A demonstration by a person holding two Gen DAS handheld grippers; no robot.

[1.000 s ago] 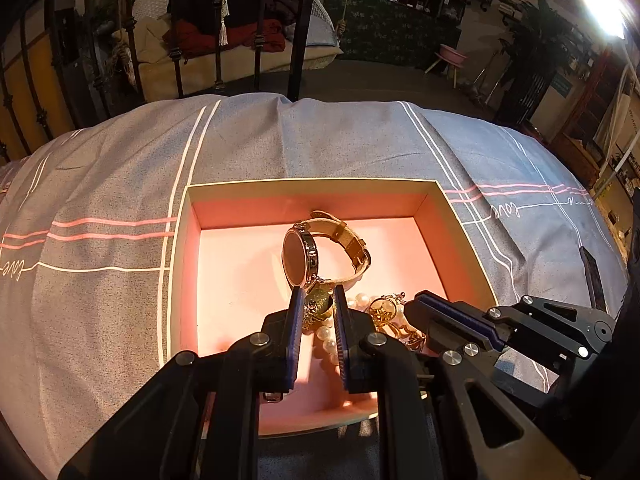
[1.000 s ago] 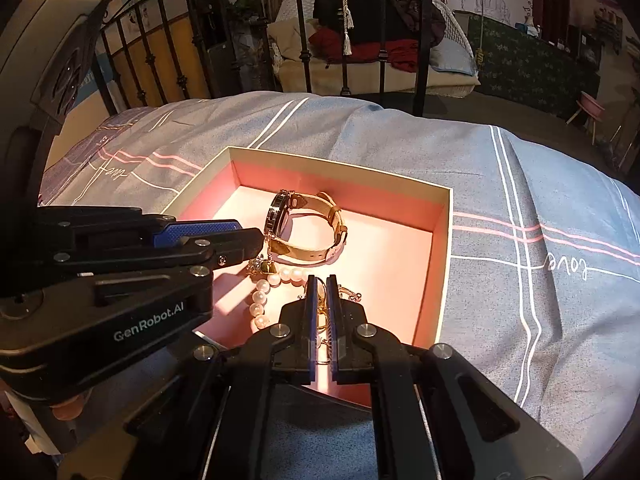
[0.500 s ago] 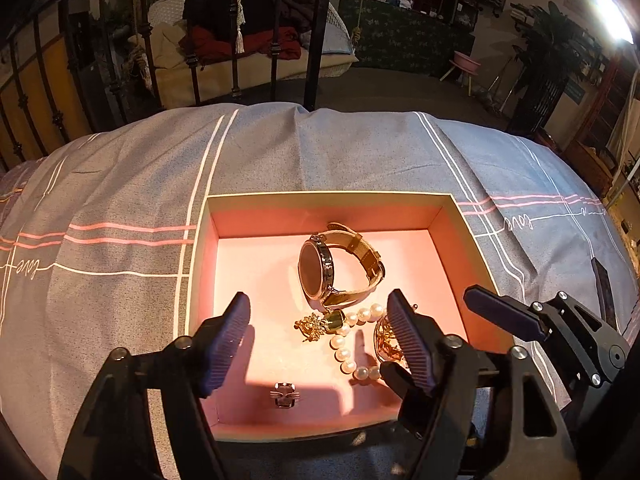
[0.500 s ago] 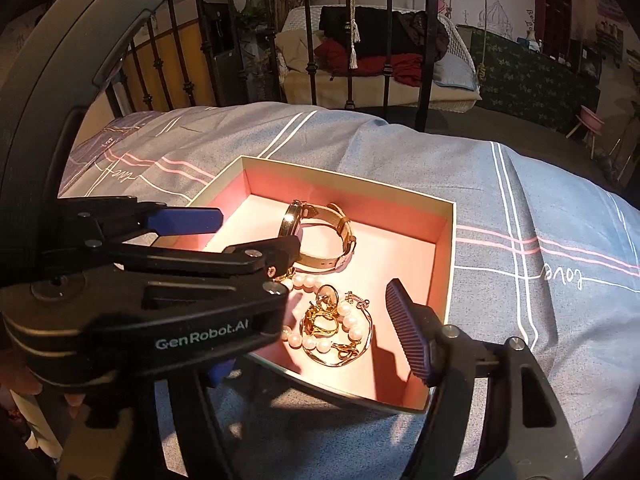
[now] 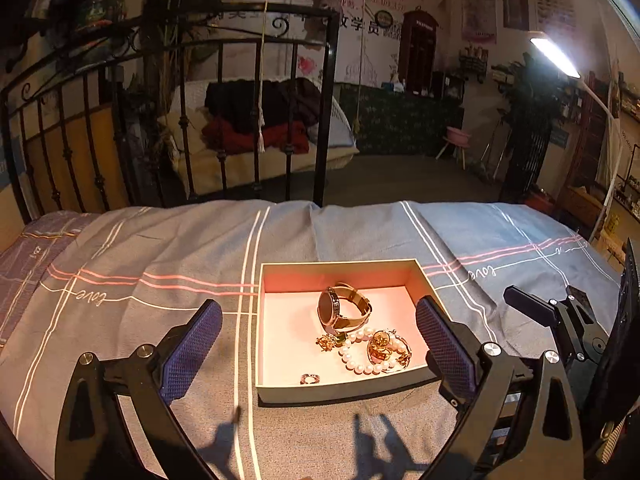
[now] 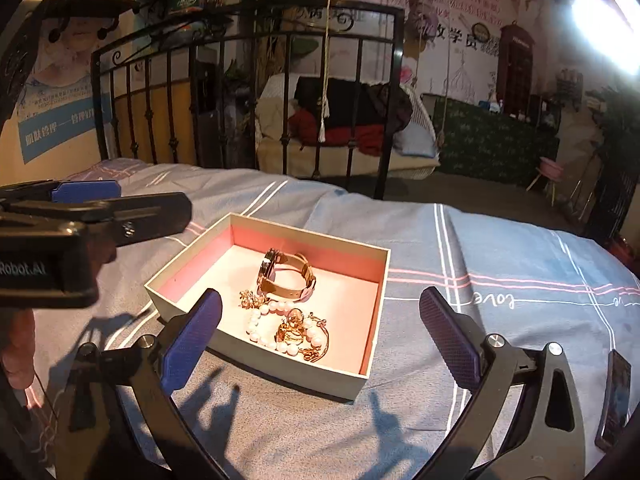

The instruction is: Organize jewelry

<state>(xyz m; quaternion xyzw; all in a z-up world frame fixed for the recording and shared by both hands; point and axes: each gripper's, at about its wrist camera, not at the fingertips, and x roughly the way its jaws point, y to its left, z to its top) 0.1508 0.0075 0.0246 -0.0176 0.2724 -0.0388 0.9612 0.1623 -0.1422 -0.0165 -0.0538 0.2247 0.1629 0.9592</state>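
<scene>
Hovering near the box (image 5: 340,390) on the bed: left gripper (image 5: 320,350) and right gripper (image 6: 320,342) spread wide, empty. Watch (image 5: 342,312), pearls (image 5: 358,354), ring (image 5: 309,379) sit inside. Looks done; next probably check for strays.

A bedroom-like studio space: a quilted bedspread (image 5: 160,248) against an iron bed frame (image 5: 328,112), hanging wicker swing chair (image 6: 416,120), poster-covered walls (image 5: 480,4).
</scene>
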